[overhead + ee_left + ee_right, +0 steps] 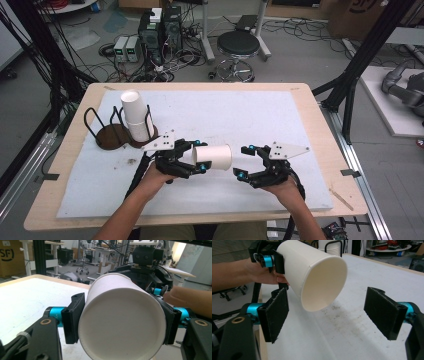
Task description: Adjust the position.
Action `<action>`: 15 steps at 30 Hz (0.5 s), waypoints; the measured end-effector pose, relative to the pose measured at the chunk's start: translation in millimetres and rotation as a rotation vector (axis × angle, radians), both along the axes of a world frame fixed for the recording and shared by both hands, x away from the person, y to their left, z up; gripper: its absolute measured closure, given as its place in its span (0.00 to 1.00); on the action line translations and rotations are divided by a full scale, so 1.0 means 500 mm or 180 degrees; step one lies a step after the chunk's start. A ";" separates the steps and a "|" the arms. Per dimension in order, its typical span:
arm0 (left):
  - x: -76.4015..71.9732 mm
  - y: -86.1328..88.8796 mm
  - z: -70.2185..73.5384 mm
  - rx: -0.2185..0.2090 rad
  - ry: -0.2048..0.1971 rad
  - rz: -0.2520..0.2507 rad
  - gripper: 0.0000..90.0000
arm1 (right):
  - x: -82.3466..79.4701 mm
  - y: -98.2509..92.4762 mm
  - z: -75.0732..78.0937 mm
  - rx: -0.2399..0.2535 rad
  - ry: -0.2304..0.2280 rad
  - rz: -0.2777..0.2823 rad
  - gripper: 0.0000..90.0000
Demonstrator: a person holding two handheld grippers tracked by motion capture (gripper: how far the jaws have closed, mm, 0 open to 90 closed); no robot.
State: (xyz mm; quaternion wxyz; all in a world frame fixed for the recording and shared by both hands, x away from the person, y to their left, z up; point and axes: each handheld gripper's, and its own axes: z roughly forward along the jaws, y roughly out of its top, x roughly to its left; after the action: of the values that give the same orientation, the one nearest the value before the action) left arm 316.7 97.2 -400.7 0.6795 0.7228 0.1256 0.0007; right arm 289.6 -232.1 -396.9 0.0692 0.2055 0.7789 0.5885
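Observation:
My left gripper (199,158) is shut on a white paper cup (218,157), which it holds on its side above the white mat with the mouth facing right. In the left gripper view the cup's base (122,326) faces the camera, and the black pads (73,317) press on both sides of it. My right gripper (241,162) stands open just right of the cup's mouth, apart from it. In the right gripper view the cup (317,272) hangs ahead of and above the open right gripper (329,312), with nothing between its pads (276,312).
A stack of white cups (136,115) leans in a black wire rack with a brown base (111,137) at the mat's back left. The white mat (250,115) covers a wooden table (325,150). A stool (238,46) and computer boxes (159,30) stand on the floor beyond.

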 end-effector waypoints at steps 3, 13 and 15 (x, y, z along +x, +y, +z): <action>-0.001 -0.001 0.000 0.0005 -0.0018 -0.0030 0.37 | 0.001 0.004 -0.003 0.0022 -0.0002 0.0048 0.23; -0.009 -0.014 0.000 -0.0008 -0.0048 -0.0245 0.37 | 0.001 0.025 -0.011 0.0011 0.0076 0.0290 0.23; -0.011 -0.018 0.000 -0.0021 -0.0057 -0.0308 0.37 | 0.000 0.031 -0.013 0.0006 0.0082 0.0359 0.23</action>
State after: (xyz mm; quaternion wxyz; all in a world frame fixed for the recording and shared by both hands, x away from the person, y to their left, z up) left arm 310.9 88.0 -400.5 0.6823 0.7257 0.0844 -0.0261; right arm 289.7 -216.6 -403.5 0.0256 0.1689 0.7895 0.5894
